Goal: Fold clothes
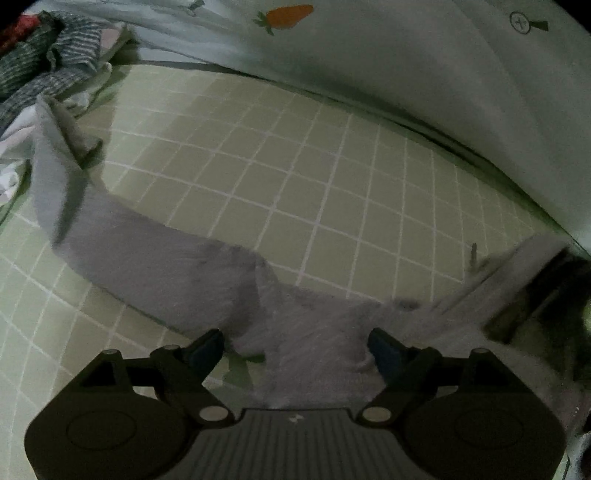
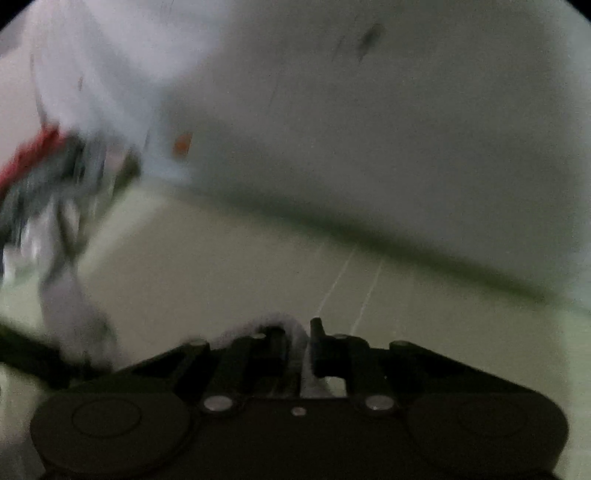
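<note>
A pale grey garment (image 1: 155,258) lies stretched in a long band across the green checked sheet (image 1: 295,166). In the left wrist view my left gripper (image 1: 295,345) stands open just above the garment's near part; the cloth shows between its fingers, and the pads do not press on it. At the right edge of that view the dark right gripper (image 1: 535,295) holds the garment's lifted end. The right wrist view is blurred. There my right gripper (image 2: 303,332) is shut on a bunched fold of the grey garment (image 2: 258,326), which pokes up between its fingers.
A heap of striped and dark clothes (image 1: 48,55) sits at the far left, blurred in the right wrist view (image 2: 48,177). White cloth (image 1: 11,147) lies beside it. White bedding with a carrot print (image 1: 288,16) rises along the sheet's far edge.
</note>
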The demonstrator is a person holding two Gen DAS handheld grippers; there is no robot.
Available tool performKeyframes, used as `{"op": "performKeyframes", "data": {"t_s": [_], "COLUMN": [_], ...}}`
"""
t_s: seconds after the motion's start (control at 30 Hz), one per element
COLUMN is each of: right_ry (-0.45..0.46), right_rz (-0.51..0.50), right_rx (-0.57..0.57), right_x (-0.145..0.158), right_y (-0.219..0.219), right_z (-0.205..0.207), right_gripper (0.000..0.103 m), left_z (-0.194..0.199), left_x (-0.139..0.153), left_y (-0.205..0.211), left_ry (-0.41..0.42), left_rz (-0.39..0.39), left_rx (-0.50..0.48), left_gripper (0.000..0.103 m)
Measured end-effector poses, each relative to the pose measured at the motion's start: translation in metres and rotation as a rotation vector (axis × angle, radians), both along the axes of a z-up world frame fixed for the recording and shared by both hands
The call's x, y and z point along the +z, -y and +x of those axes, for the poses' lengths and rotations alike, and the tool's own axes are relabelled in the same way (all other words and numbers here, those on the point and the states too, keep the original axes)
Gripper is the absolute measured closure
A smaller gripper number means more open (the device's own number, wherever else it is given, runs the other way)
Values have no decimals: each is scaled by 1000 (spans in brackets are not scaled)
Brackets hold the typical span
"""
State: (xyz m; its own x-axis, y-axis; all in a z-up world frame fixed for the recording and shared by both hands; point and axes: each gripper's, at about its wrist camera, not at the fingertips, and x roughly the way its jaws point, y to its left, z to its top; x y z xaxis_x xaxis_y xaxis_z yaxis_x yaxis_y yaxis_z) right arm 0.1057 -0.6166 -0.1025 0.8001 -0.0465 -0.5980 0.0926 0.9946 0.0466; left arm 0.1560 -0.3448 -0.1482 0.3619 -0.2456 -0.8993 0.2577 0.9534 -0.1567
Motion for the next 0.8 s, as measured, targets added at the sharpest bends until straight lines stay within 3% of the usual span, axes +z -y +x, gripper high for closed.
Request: {"op": "performKeyframes", "data": {"t_s": [0.17, 0.23, 0.27, 0.3, 0.33, 0.43, 0.47, 0.57, 0.7, 0.8], "right_ry": [310, 350, 344, 281, 216, -59, -89, -86, -101, -120], "right_rz": [-68, -17, 3, -35, -73, -158, -134, 4, 34, 99], "right_rx": [-203, -306, -349, -386, -421, -451, -465, -492, -475, -492], "right_x": [78, 87, 87, 76, 65, 24, 14, 0, -9, -24], "right_y": [24, 43, 52, 57, 61, 70, 74, 84, 78, 86], "right_z": [-42, -57, -62, -60, -59, -53, -59, -74, -61, -48], "right_gripper": [93, 85, 73, 46, 37, 43, 43, 38, 30, 28], "left_z": [-5, -5, -6, -6, -6, -7, -6, -3, 6, 15], "left_x": [5, 2, 0, -2, -4, -3, -3, -1, -10, -16], "left_y": [-12, -17, -20, -21, -20, -11, -8, 1, 11, 14], "left_ry": [15, 0, -17, -33, -42, -29, -18, 17, 28, 4], "left_rz": [61, 57, 41, 33, 39, 72, 78, 90, 109, 78], "left_rx": [26, 37, 47, 58, 61, 40, 28, 3, 10, 31], "left_gripper": [15, 14, 14, 15, 15, 15, 15, 15, 15, 15]}}
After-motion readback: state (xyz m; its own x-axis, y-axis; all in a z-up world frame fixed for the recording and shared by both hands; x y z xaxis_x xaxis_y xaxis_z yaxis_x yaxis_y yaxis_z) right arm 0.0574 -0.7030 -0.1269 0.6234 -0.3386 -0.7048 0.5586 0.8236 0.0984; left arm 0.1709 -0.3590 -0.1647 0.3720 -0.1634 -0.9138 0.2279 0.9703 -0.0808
